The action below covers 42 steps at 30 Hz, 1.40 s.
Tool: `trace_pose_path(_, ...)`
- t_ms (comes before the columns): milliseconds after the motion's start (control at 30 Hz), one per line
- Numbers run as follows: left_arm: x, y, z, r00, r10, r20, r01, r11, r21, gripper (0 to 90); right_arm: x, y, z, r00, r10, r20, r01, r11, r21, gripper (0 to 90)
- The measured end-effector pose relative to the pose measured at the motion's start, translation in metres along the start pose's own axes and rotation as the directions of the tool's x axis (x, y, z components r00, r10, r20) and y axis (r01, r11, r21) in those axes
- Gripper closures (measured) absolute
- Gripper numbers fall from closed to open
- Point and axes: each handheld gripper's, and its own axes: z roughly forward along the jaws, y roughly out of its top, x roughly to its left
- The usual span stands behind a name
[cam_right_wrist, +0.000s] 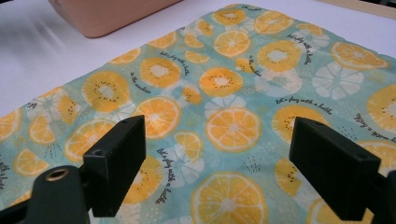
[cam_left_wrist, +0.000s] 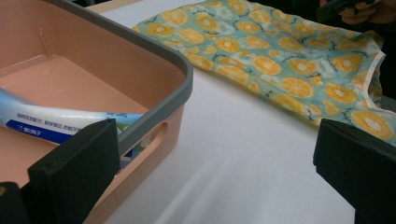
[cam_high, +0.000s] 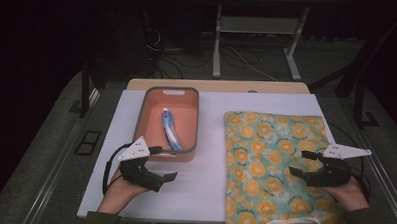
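While both claws stand released and empty, nothing is picked up yet. The toothpaste tube (cam_high: pixel 170 128) lies in the basket (cam_high: pixel 152 95) just beyond the left claw (cam_high: pixel 160 165); the fruit-print bag (cam_high: pixel 265 159) lies flat under the right claw (cam_high: pixel 301 163), untouched.

Centre frame: orange bin (cam_high: pixel 152 98) w/ toothpaste tube (cam_high: pixel 169 128) inside, on white bench (cam_high: pixel 204 182). Lower left: left claw (cam_high: pixel 164 165), jaws apart, nothing between. Lower right: right claw (cam_high: pixel 301 163) wide over fruit-print bag (cam_high: pixel 265 159).

Left hand-held gripper (cam_high: pixel 165 163) jaws spread wide; right hand-held gripper (cam_high: pixel 301 163) likewise.
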Motion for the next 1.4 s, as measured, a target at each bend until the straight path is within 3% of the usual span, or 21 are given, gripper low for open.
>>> trace_pose_path(467, -0.019, -0.002, 0.022, 0.9972, 0.028, 0.070, -0.032, 0.9978, 0.057, 15.2, 0.000, -0.001, 0.002, 1.0000, 0.001, 0.004, -0.001, 1.000, 0.002, 18.4)
trace_pose_path(700, -0.026, -0.003, 0.037, 0.9926, 0.035, 0.116, -0.043, 0.9966, 0.070, 27.5, 0.001, -0.001, 0.004, 1.0000, 0.000, 0.002, 0.000, 1.000, 0.007, 18.3)
trace_pose_path(867, -0.033, 0.003, 0.052, 0.9874, 0.062, 0.146, -0.074, 0.9946, 0.073, 33.7, 0.001, -0.001, 0.005, 1.0000, -0.003, -0.003, 0.003, 1.000, 0.010, 18.4)
trace_pose_path(1400, -0.057, 0.010, 0.112, 0.9732, 0.064, 0.221, -0.094, 0.9872, 0.129, 34.2, 0.002, -0.002, 0.006, 1.0000, -0.005, -0.006, 0.005, 1.000, 0.016, 18.4)
